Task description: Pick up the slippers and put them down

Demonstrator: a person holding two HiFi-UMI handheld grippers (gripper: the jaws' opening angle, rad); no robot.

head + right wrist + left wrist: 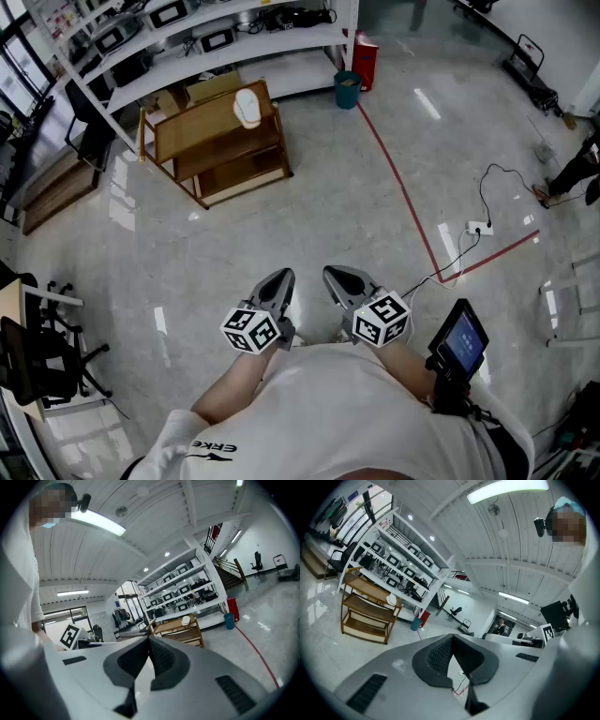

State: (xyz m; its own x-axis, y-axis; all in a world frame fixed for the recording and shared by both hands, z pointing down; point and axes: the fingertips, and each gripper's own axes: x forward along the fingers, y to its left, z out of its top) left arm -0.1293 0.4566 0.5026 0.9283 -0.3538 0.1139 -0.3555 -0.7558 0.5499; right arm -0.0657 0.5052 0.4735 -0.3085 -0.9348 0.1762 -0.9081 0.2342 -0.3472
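Note:
A white slipper (247, 106) lies on the top shelf of a wooden rack (221, 150) far ahead at the upper left of the head view. It also shows small in the left gripper view as the slipper (392, 599) on the rack (365, 613), and in the right gripper view as the slipper (186, 619) on the rack (180, 631). My left gripper (278, 277) and right gripper (337, 275) hang side by side close to my body, far from the rack. Both are shut with nothing between the jaws, as the left gripper (452, 637) and right gripper (149, 640) show in their own views.
White metal shelving (187, 47) with equipment stands behind the rack. A teal bin (347, 89) and a red box (365, 59) sit at its end. Red tape (403, 192) crosses the floor beside a power strip (478, 227). An office chair (37, 352) stands at left.

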